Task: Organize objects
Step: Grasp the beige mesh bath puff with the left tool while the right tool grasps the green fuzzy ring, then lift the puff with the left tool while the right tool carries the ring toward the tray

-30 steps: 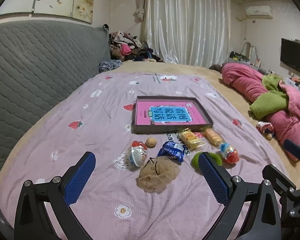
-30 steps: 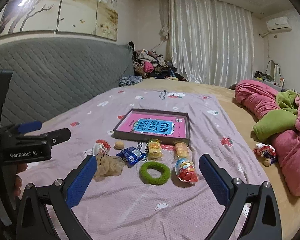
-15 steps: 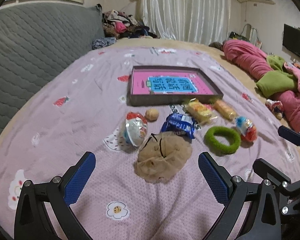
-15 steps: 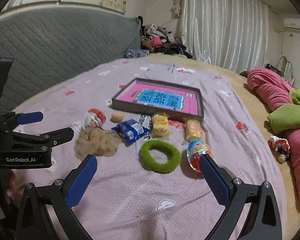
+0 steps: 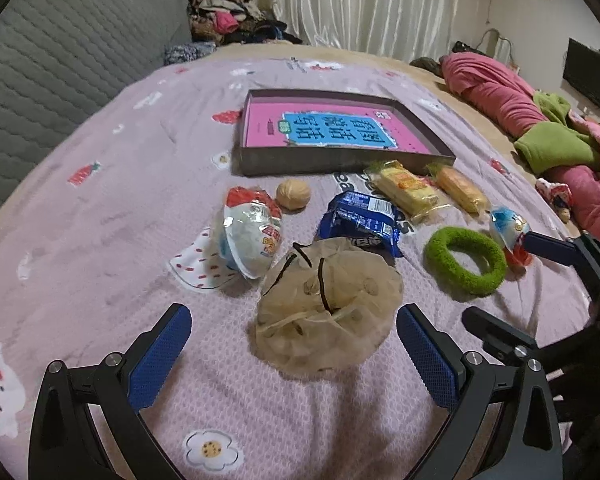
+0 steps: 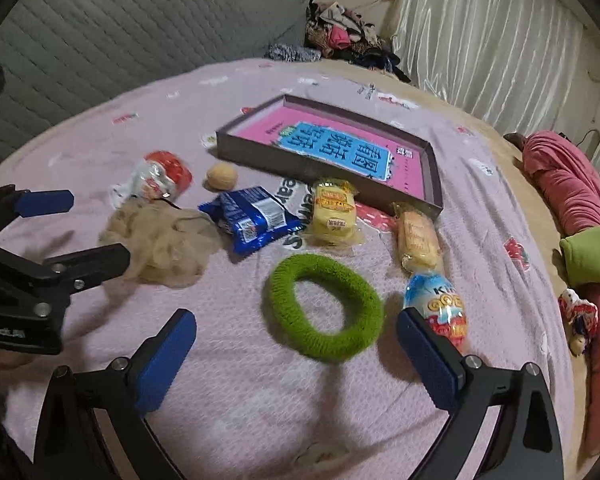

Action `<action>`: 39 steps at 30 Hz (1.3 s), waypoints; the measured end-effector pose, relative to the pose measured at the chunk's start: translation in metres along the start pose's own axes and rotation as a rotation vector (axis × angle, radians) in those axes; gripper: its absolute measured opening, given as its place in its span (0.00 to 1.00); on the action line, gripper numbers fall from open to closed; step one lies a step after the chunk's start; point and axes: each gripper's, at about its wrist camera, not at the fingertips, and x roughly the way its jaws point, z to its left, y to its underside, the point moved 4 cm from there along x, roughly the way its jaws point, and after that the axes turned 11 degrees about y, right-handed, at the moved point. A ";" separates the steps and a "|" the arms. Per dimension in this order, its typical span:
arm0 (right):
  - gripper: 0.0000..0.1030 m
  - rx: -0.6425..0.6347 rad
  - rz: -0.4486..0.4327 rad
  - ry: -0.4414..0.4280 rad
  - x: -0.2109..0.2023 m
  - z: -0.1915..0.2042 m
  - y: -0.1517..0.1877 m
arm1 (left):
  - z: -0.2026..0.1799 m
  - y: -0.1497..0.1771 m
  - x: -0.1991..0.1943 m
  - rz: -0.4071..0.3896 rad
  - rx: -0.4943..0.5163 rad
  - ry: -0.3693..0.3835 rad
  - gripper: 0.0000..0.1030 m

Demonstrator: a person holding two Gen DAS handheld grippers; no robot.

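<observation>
Below, itemised as you held it: your left gripper was spread wide with nothing between its blue pads, hovering low over the lilac printed bedspread, and a beige mesh drawstring pouch lay on the cloth just ahead of the gap. Your right gripper was likewise spread and empty, framing a green fuzzy ring that lay flat on the cover.

Loose items, left to right (all on the bedspread, none in the tray):
- white-and-red wrapped snack, just beside the pouch;
- small round tan ball, just beside that snack;
- blue snack packet, its near edge touching the pouch;
- two yellow wrapped cakes, side by side, close to the tray's front wall;
- foil-wrapped chocolate egg, close to your right gripper's right finger.

Receptacle: a shallow dark tray with a pink and blue printed sheet lying inside.

Far right: a heap of pink and green bedding.
</observation>
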 end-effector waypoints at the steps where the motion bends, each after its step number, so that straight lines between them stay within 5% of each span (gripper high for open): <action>1: 0.94 -0.001 0.007 0.002 0.004 -0.001 -0.001 | 0.001 0.000 0.003 0.011 -0.002 0.008 0.99; 11: 0.79 -0.125 0.120 0.048 0.044 0.002 -0.013 | 0.001 -0.004 0.032 0.068 0.027 -0.019 0.99; 17: 0.67 -0.243 0.149 0.047 0.062 0.015 -0.016 | -0.002 0.006 0.050 0.129 0.036 -0.001 0.81; 25: 0.42 -0.257 0.154 -0.047 0.067 0.017 -0.018 | -0.007 0.007 0.048 0.118 0.040 0.031 0.31; 28: 0.31 -0.259 0.121 -0.047 0.059 0.016 -0.016 | -0.006 0.008 0.044 0.113 0.035 0.044 0.20; 39: 0.16 -0.152 0.065 -0.190 0.042 0.005 -0.023 | 0.000 0.001 0.031 0.057 0.008 0.072 0.10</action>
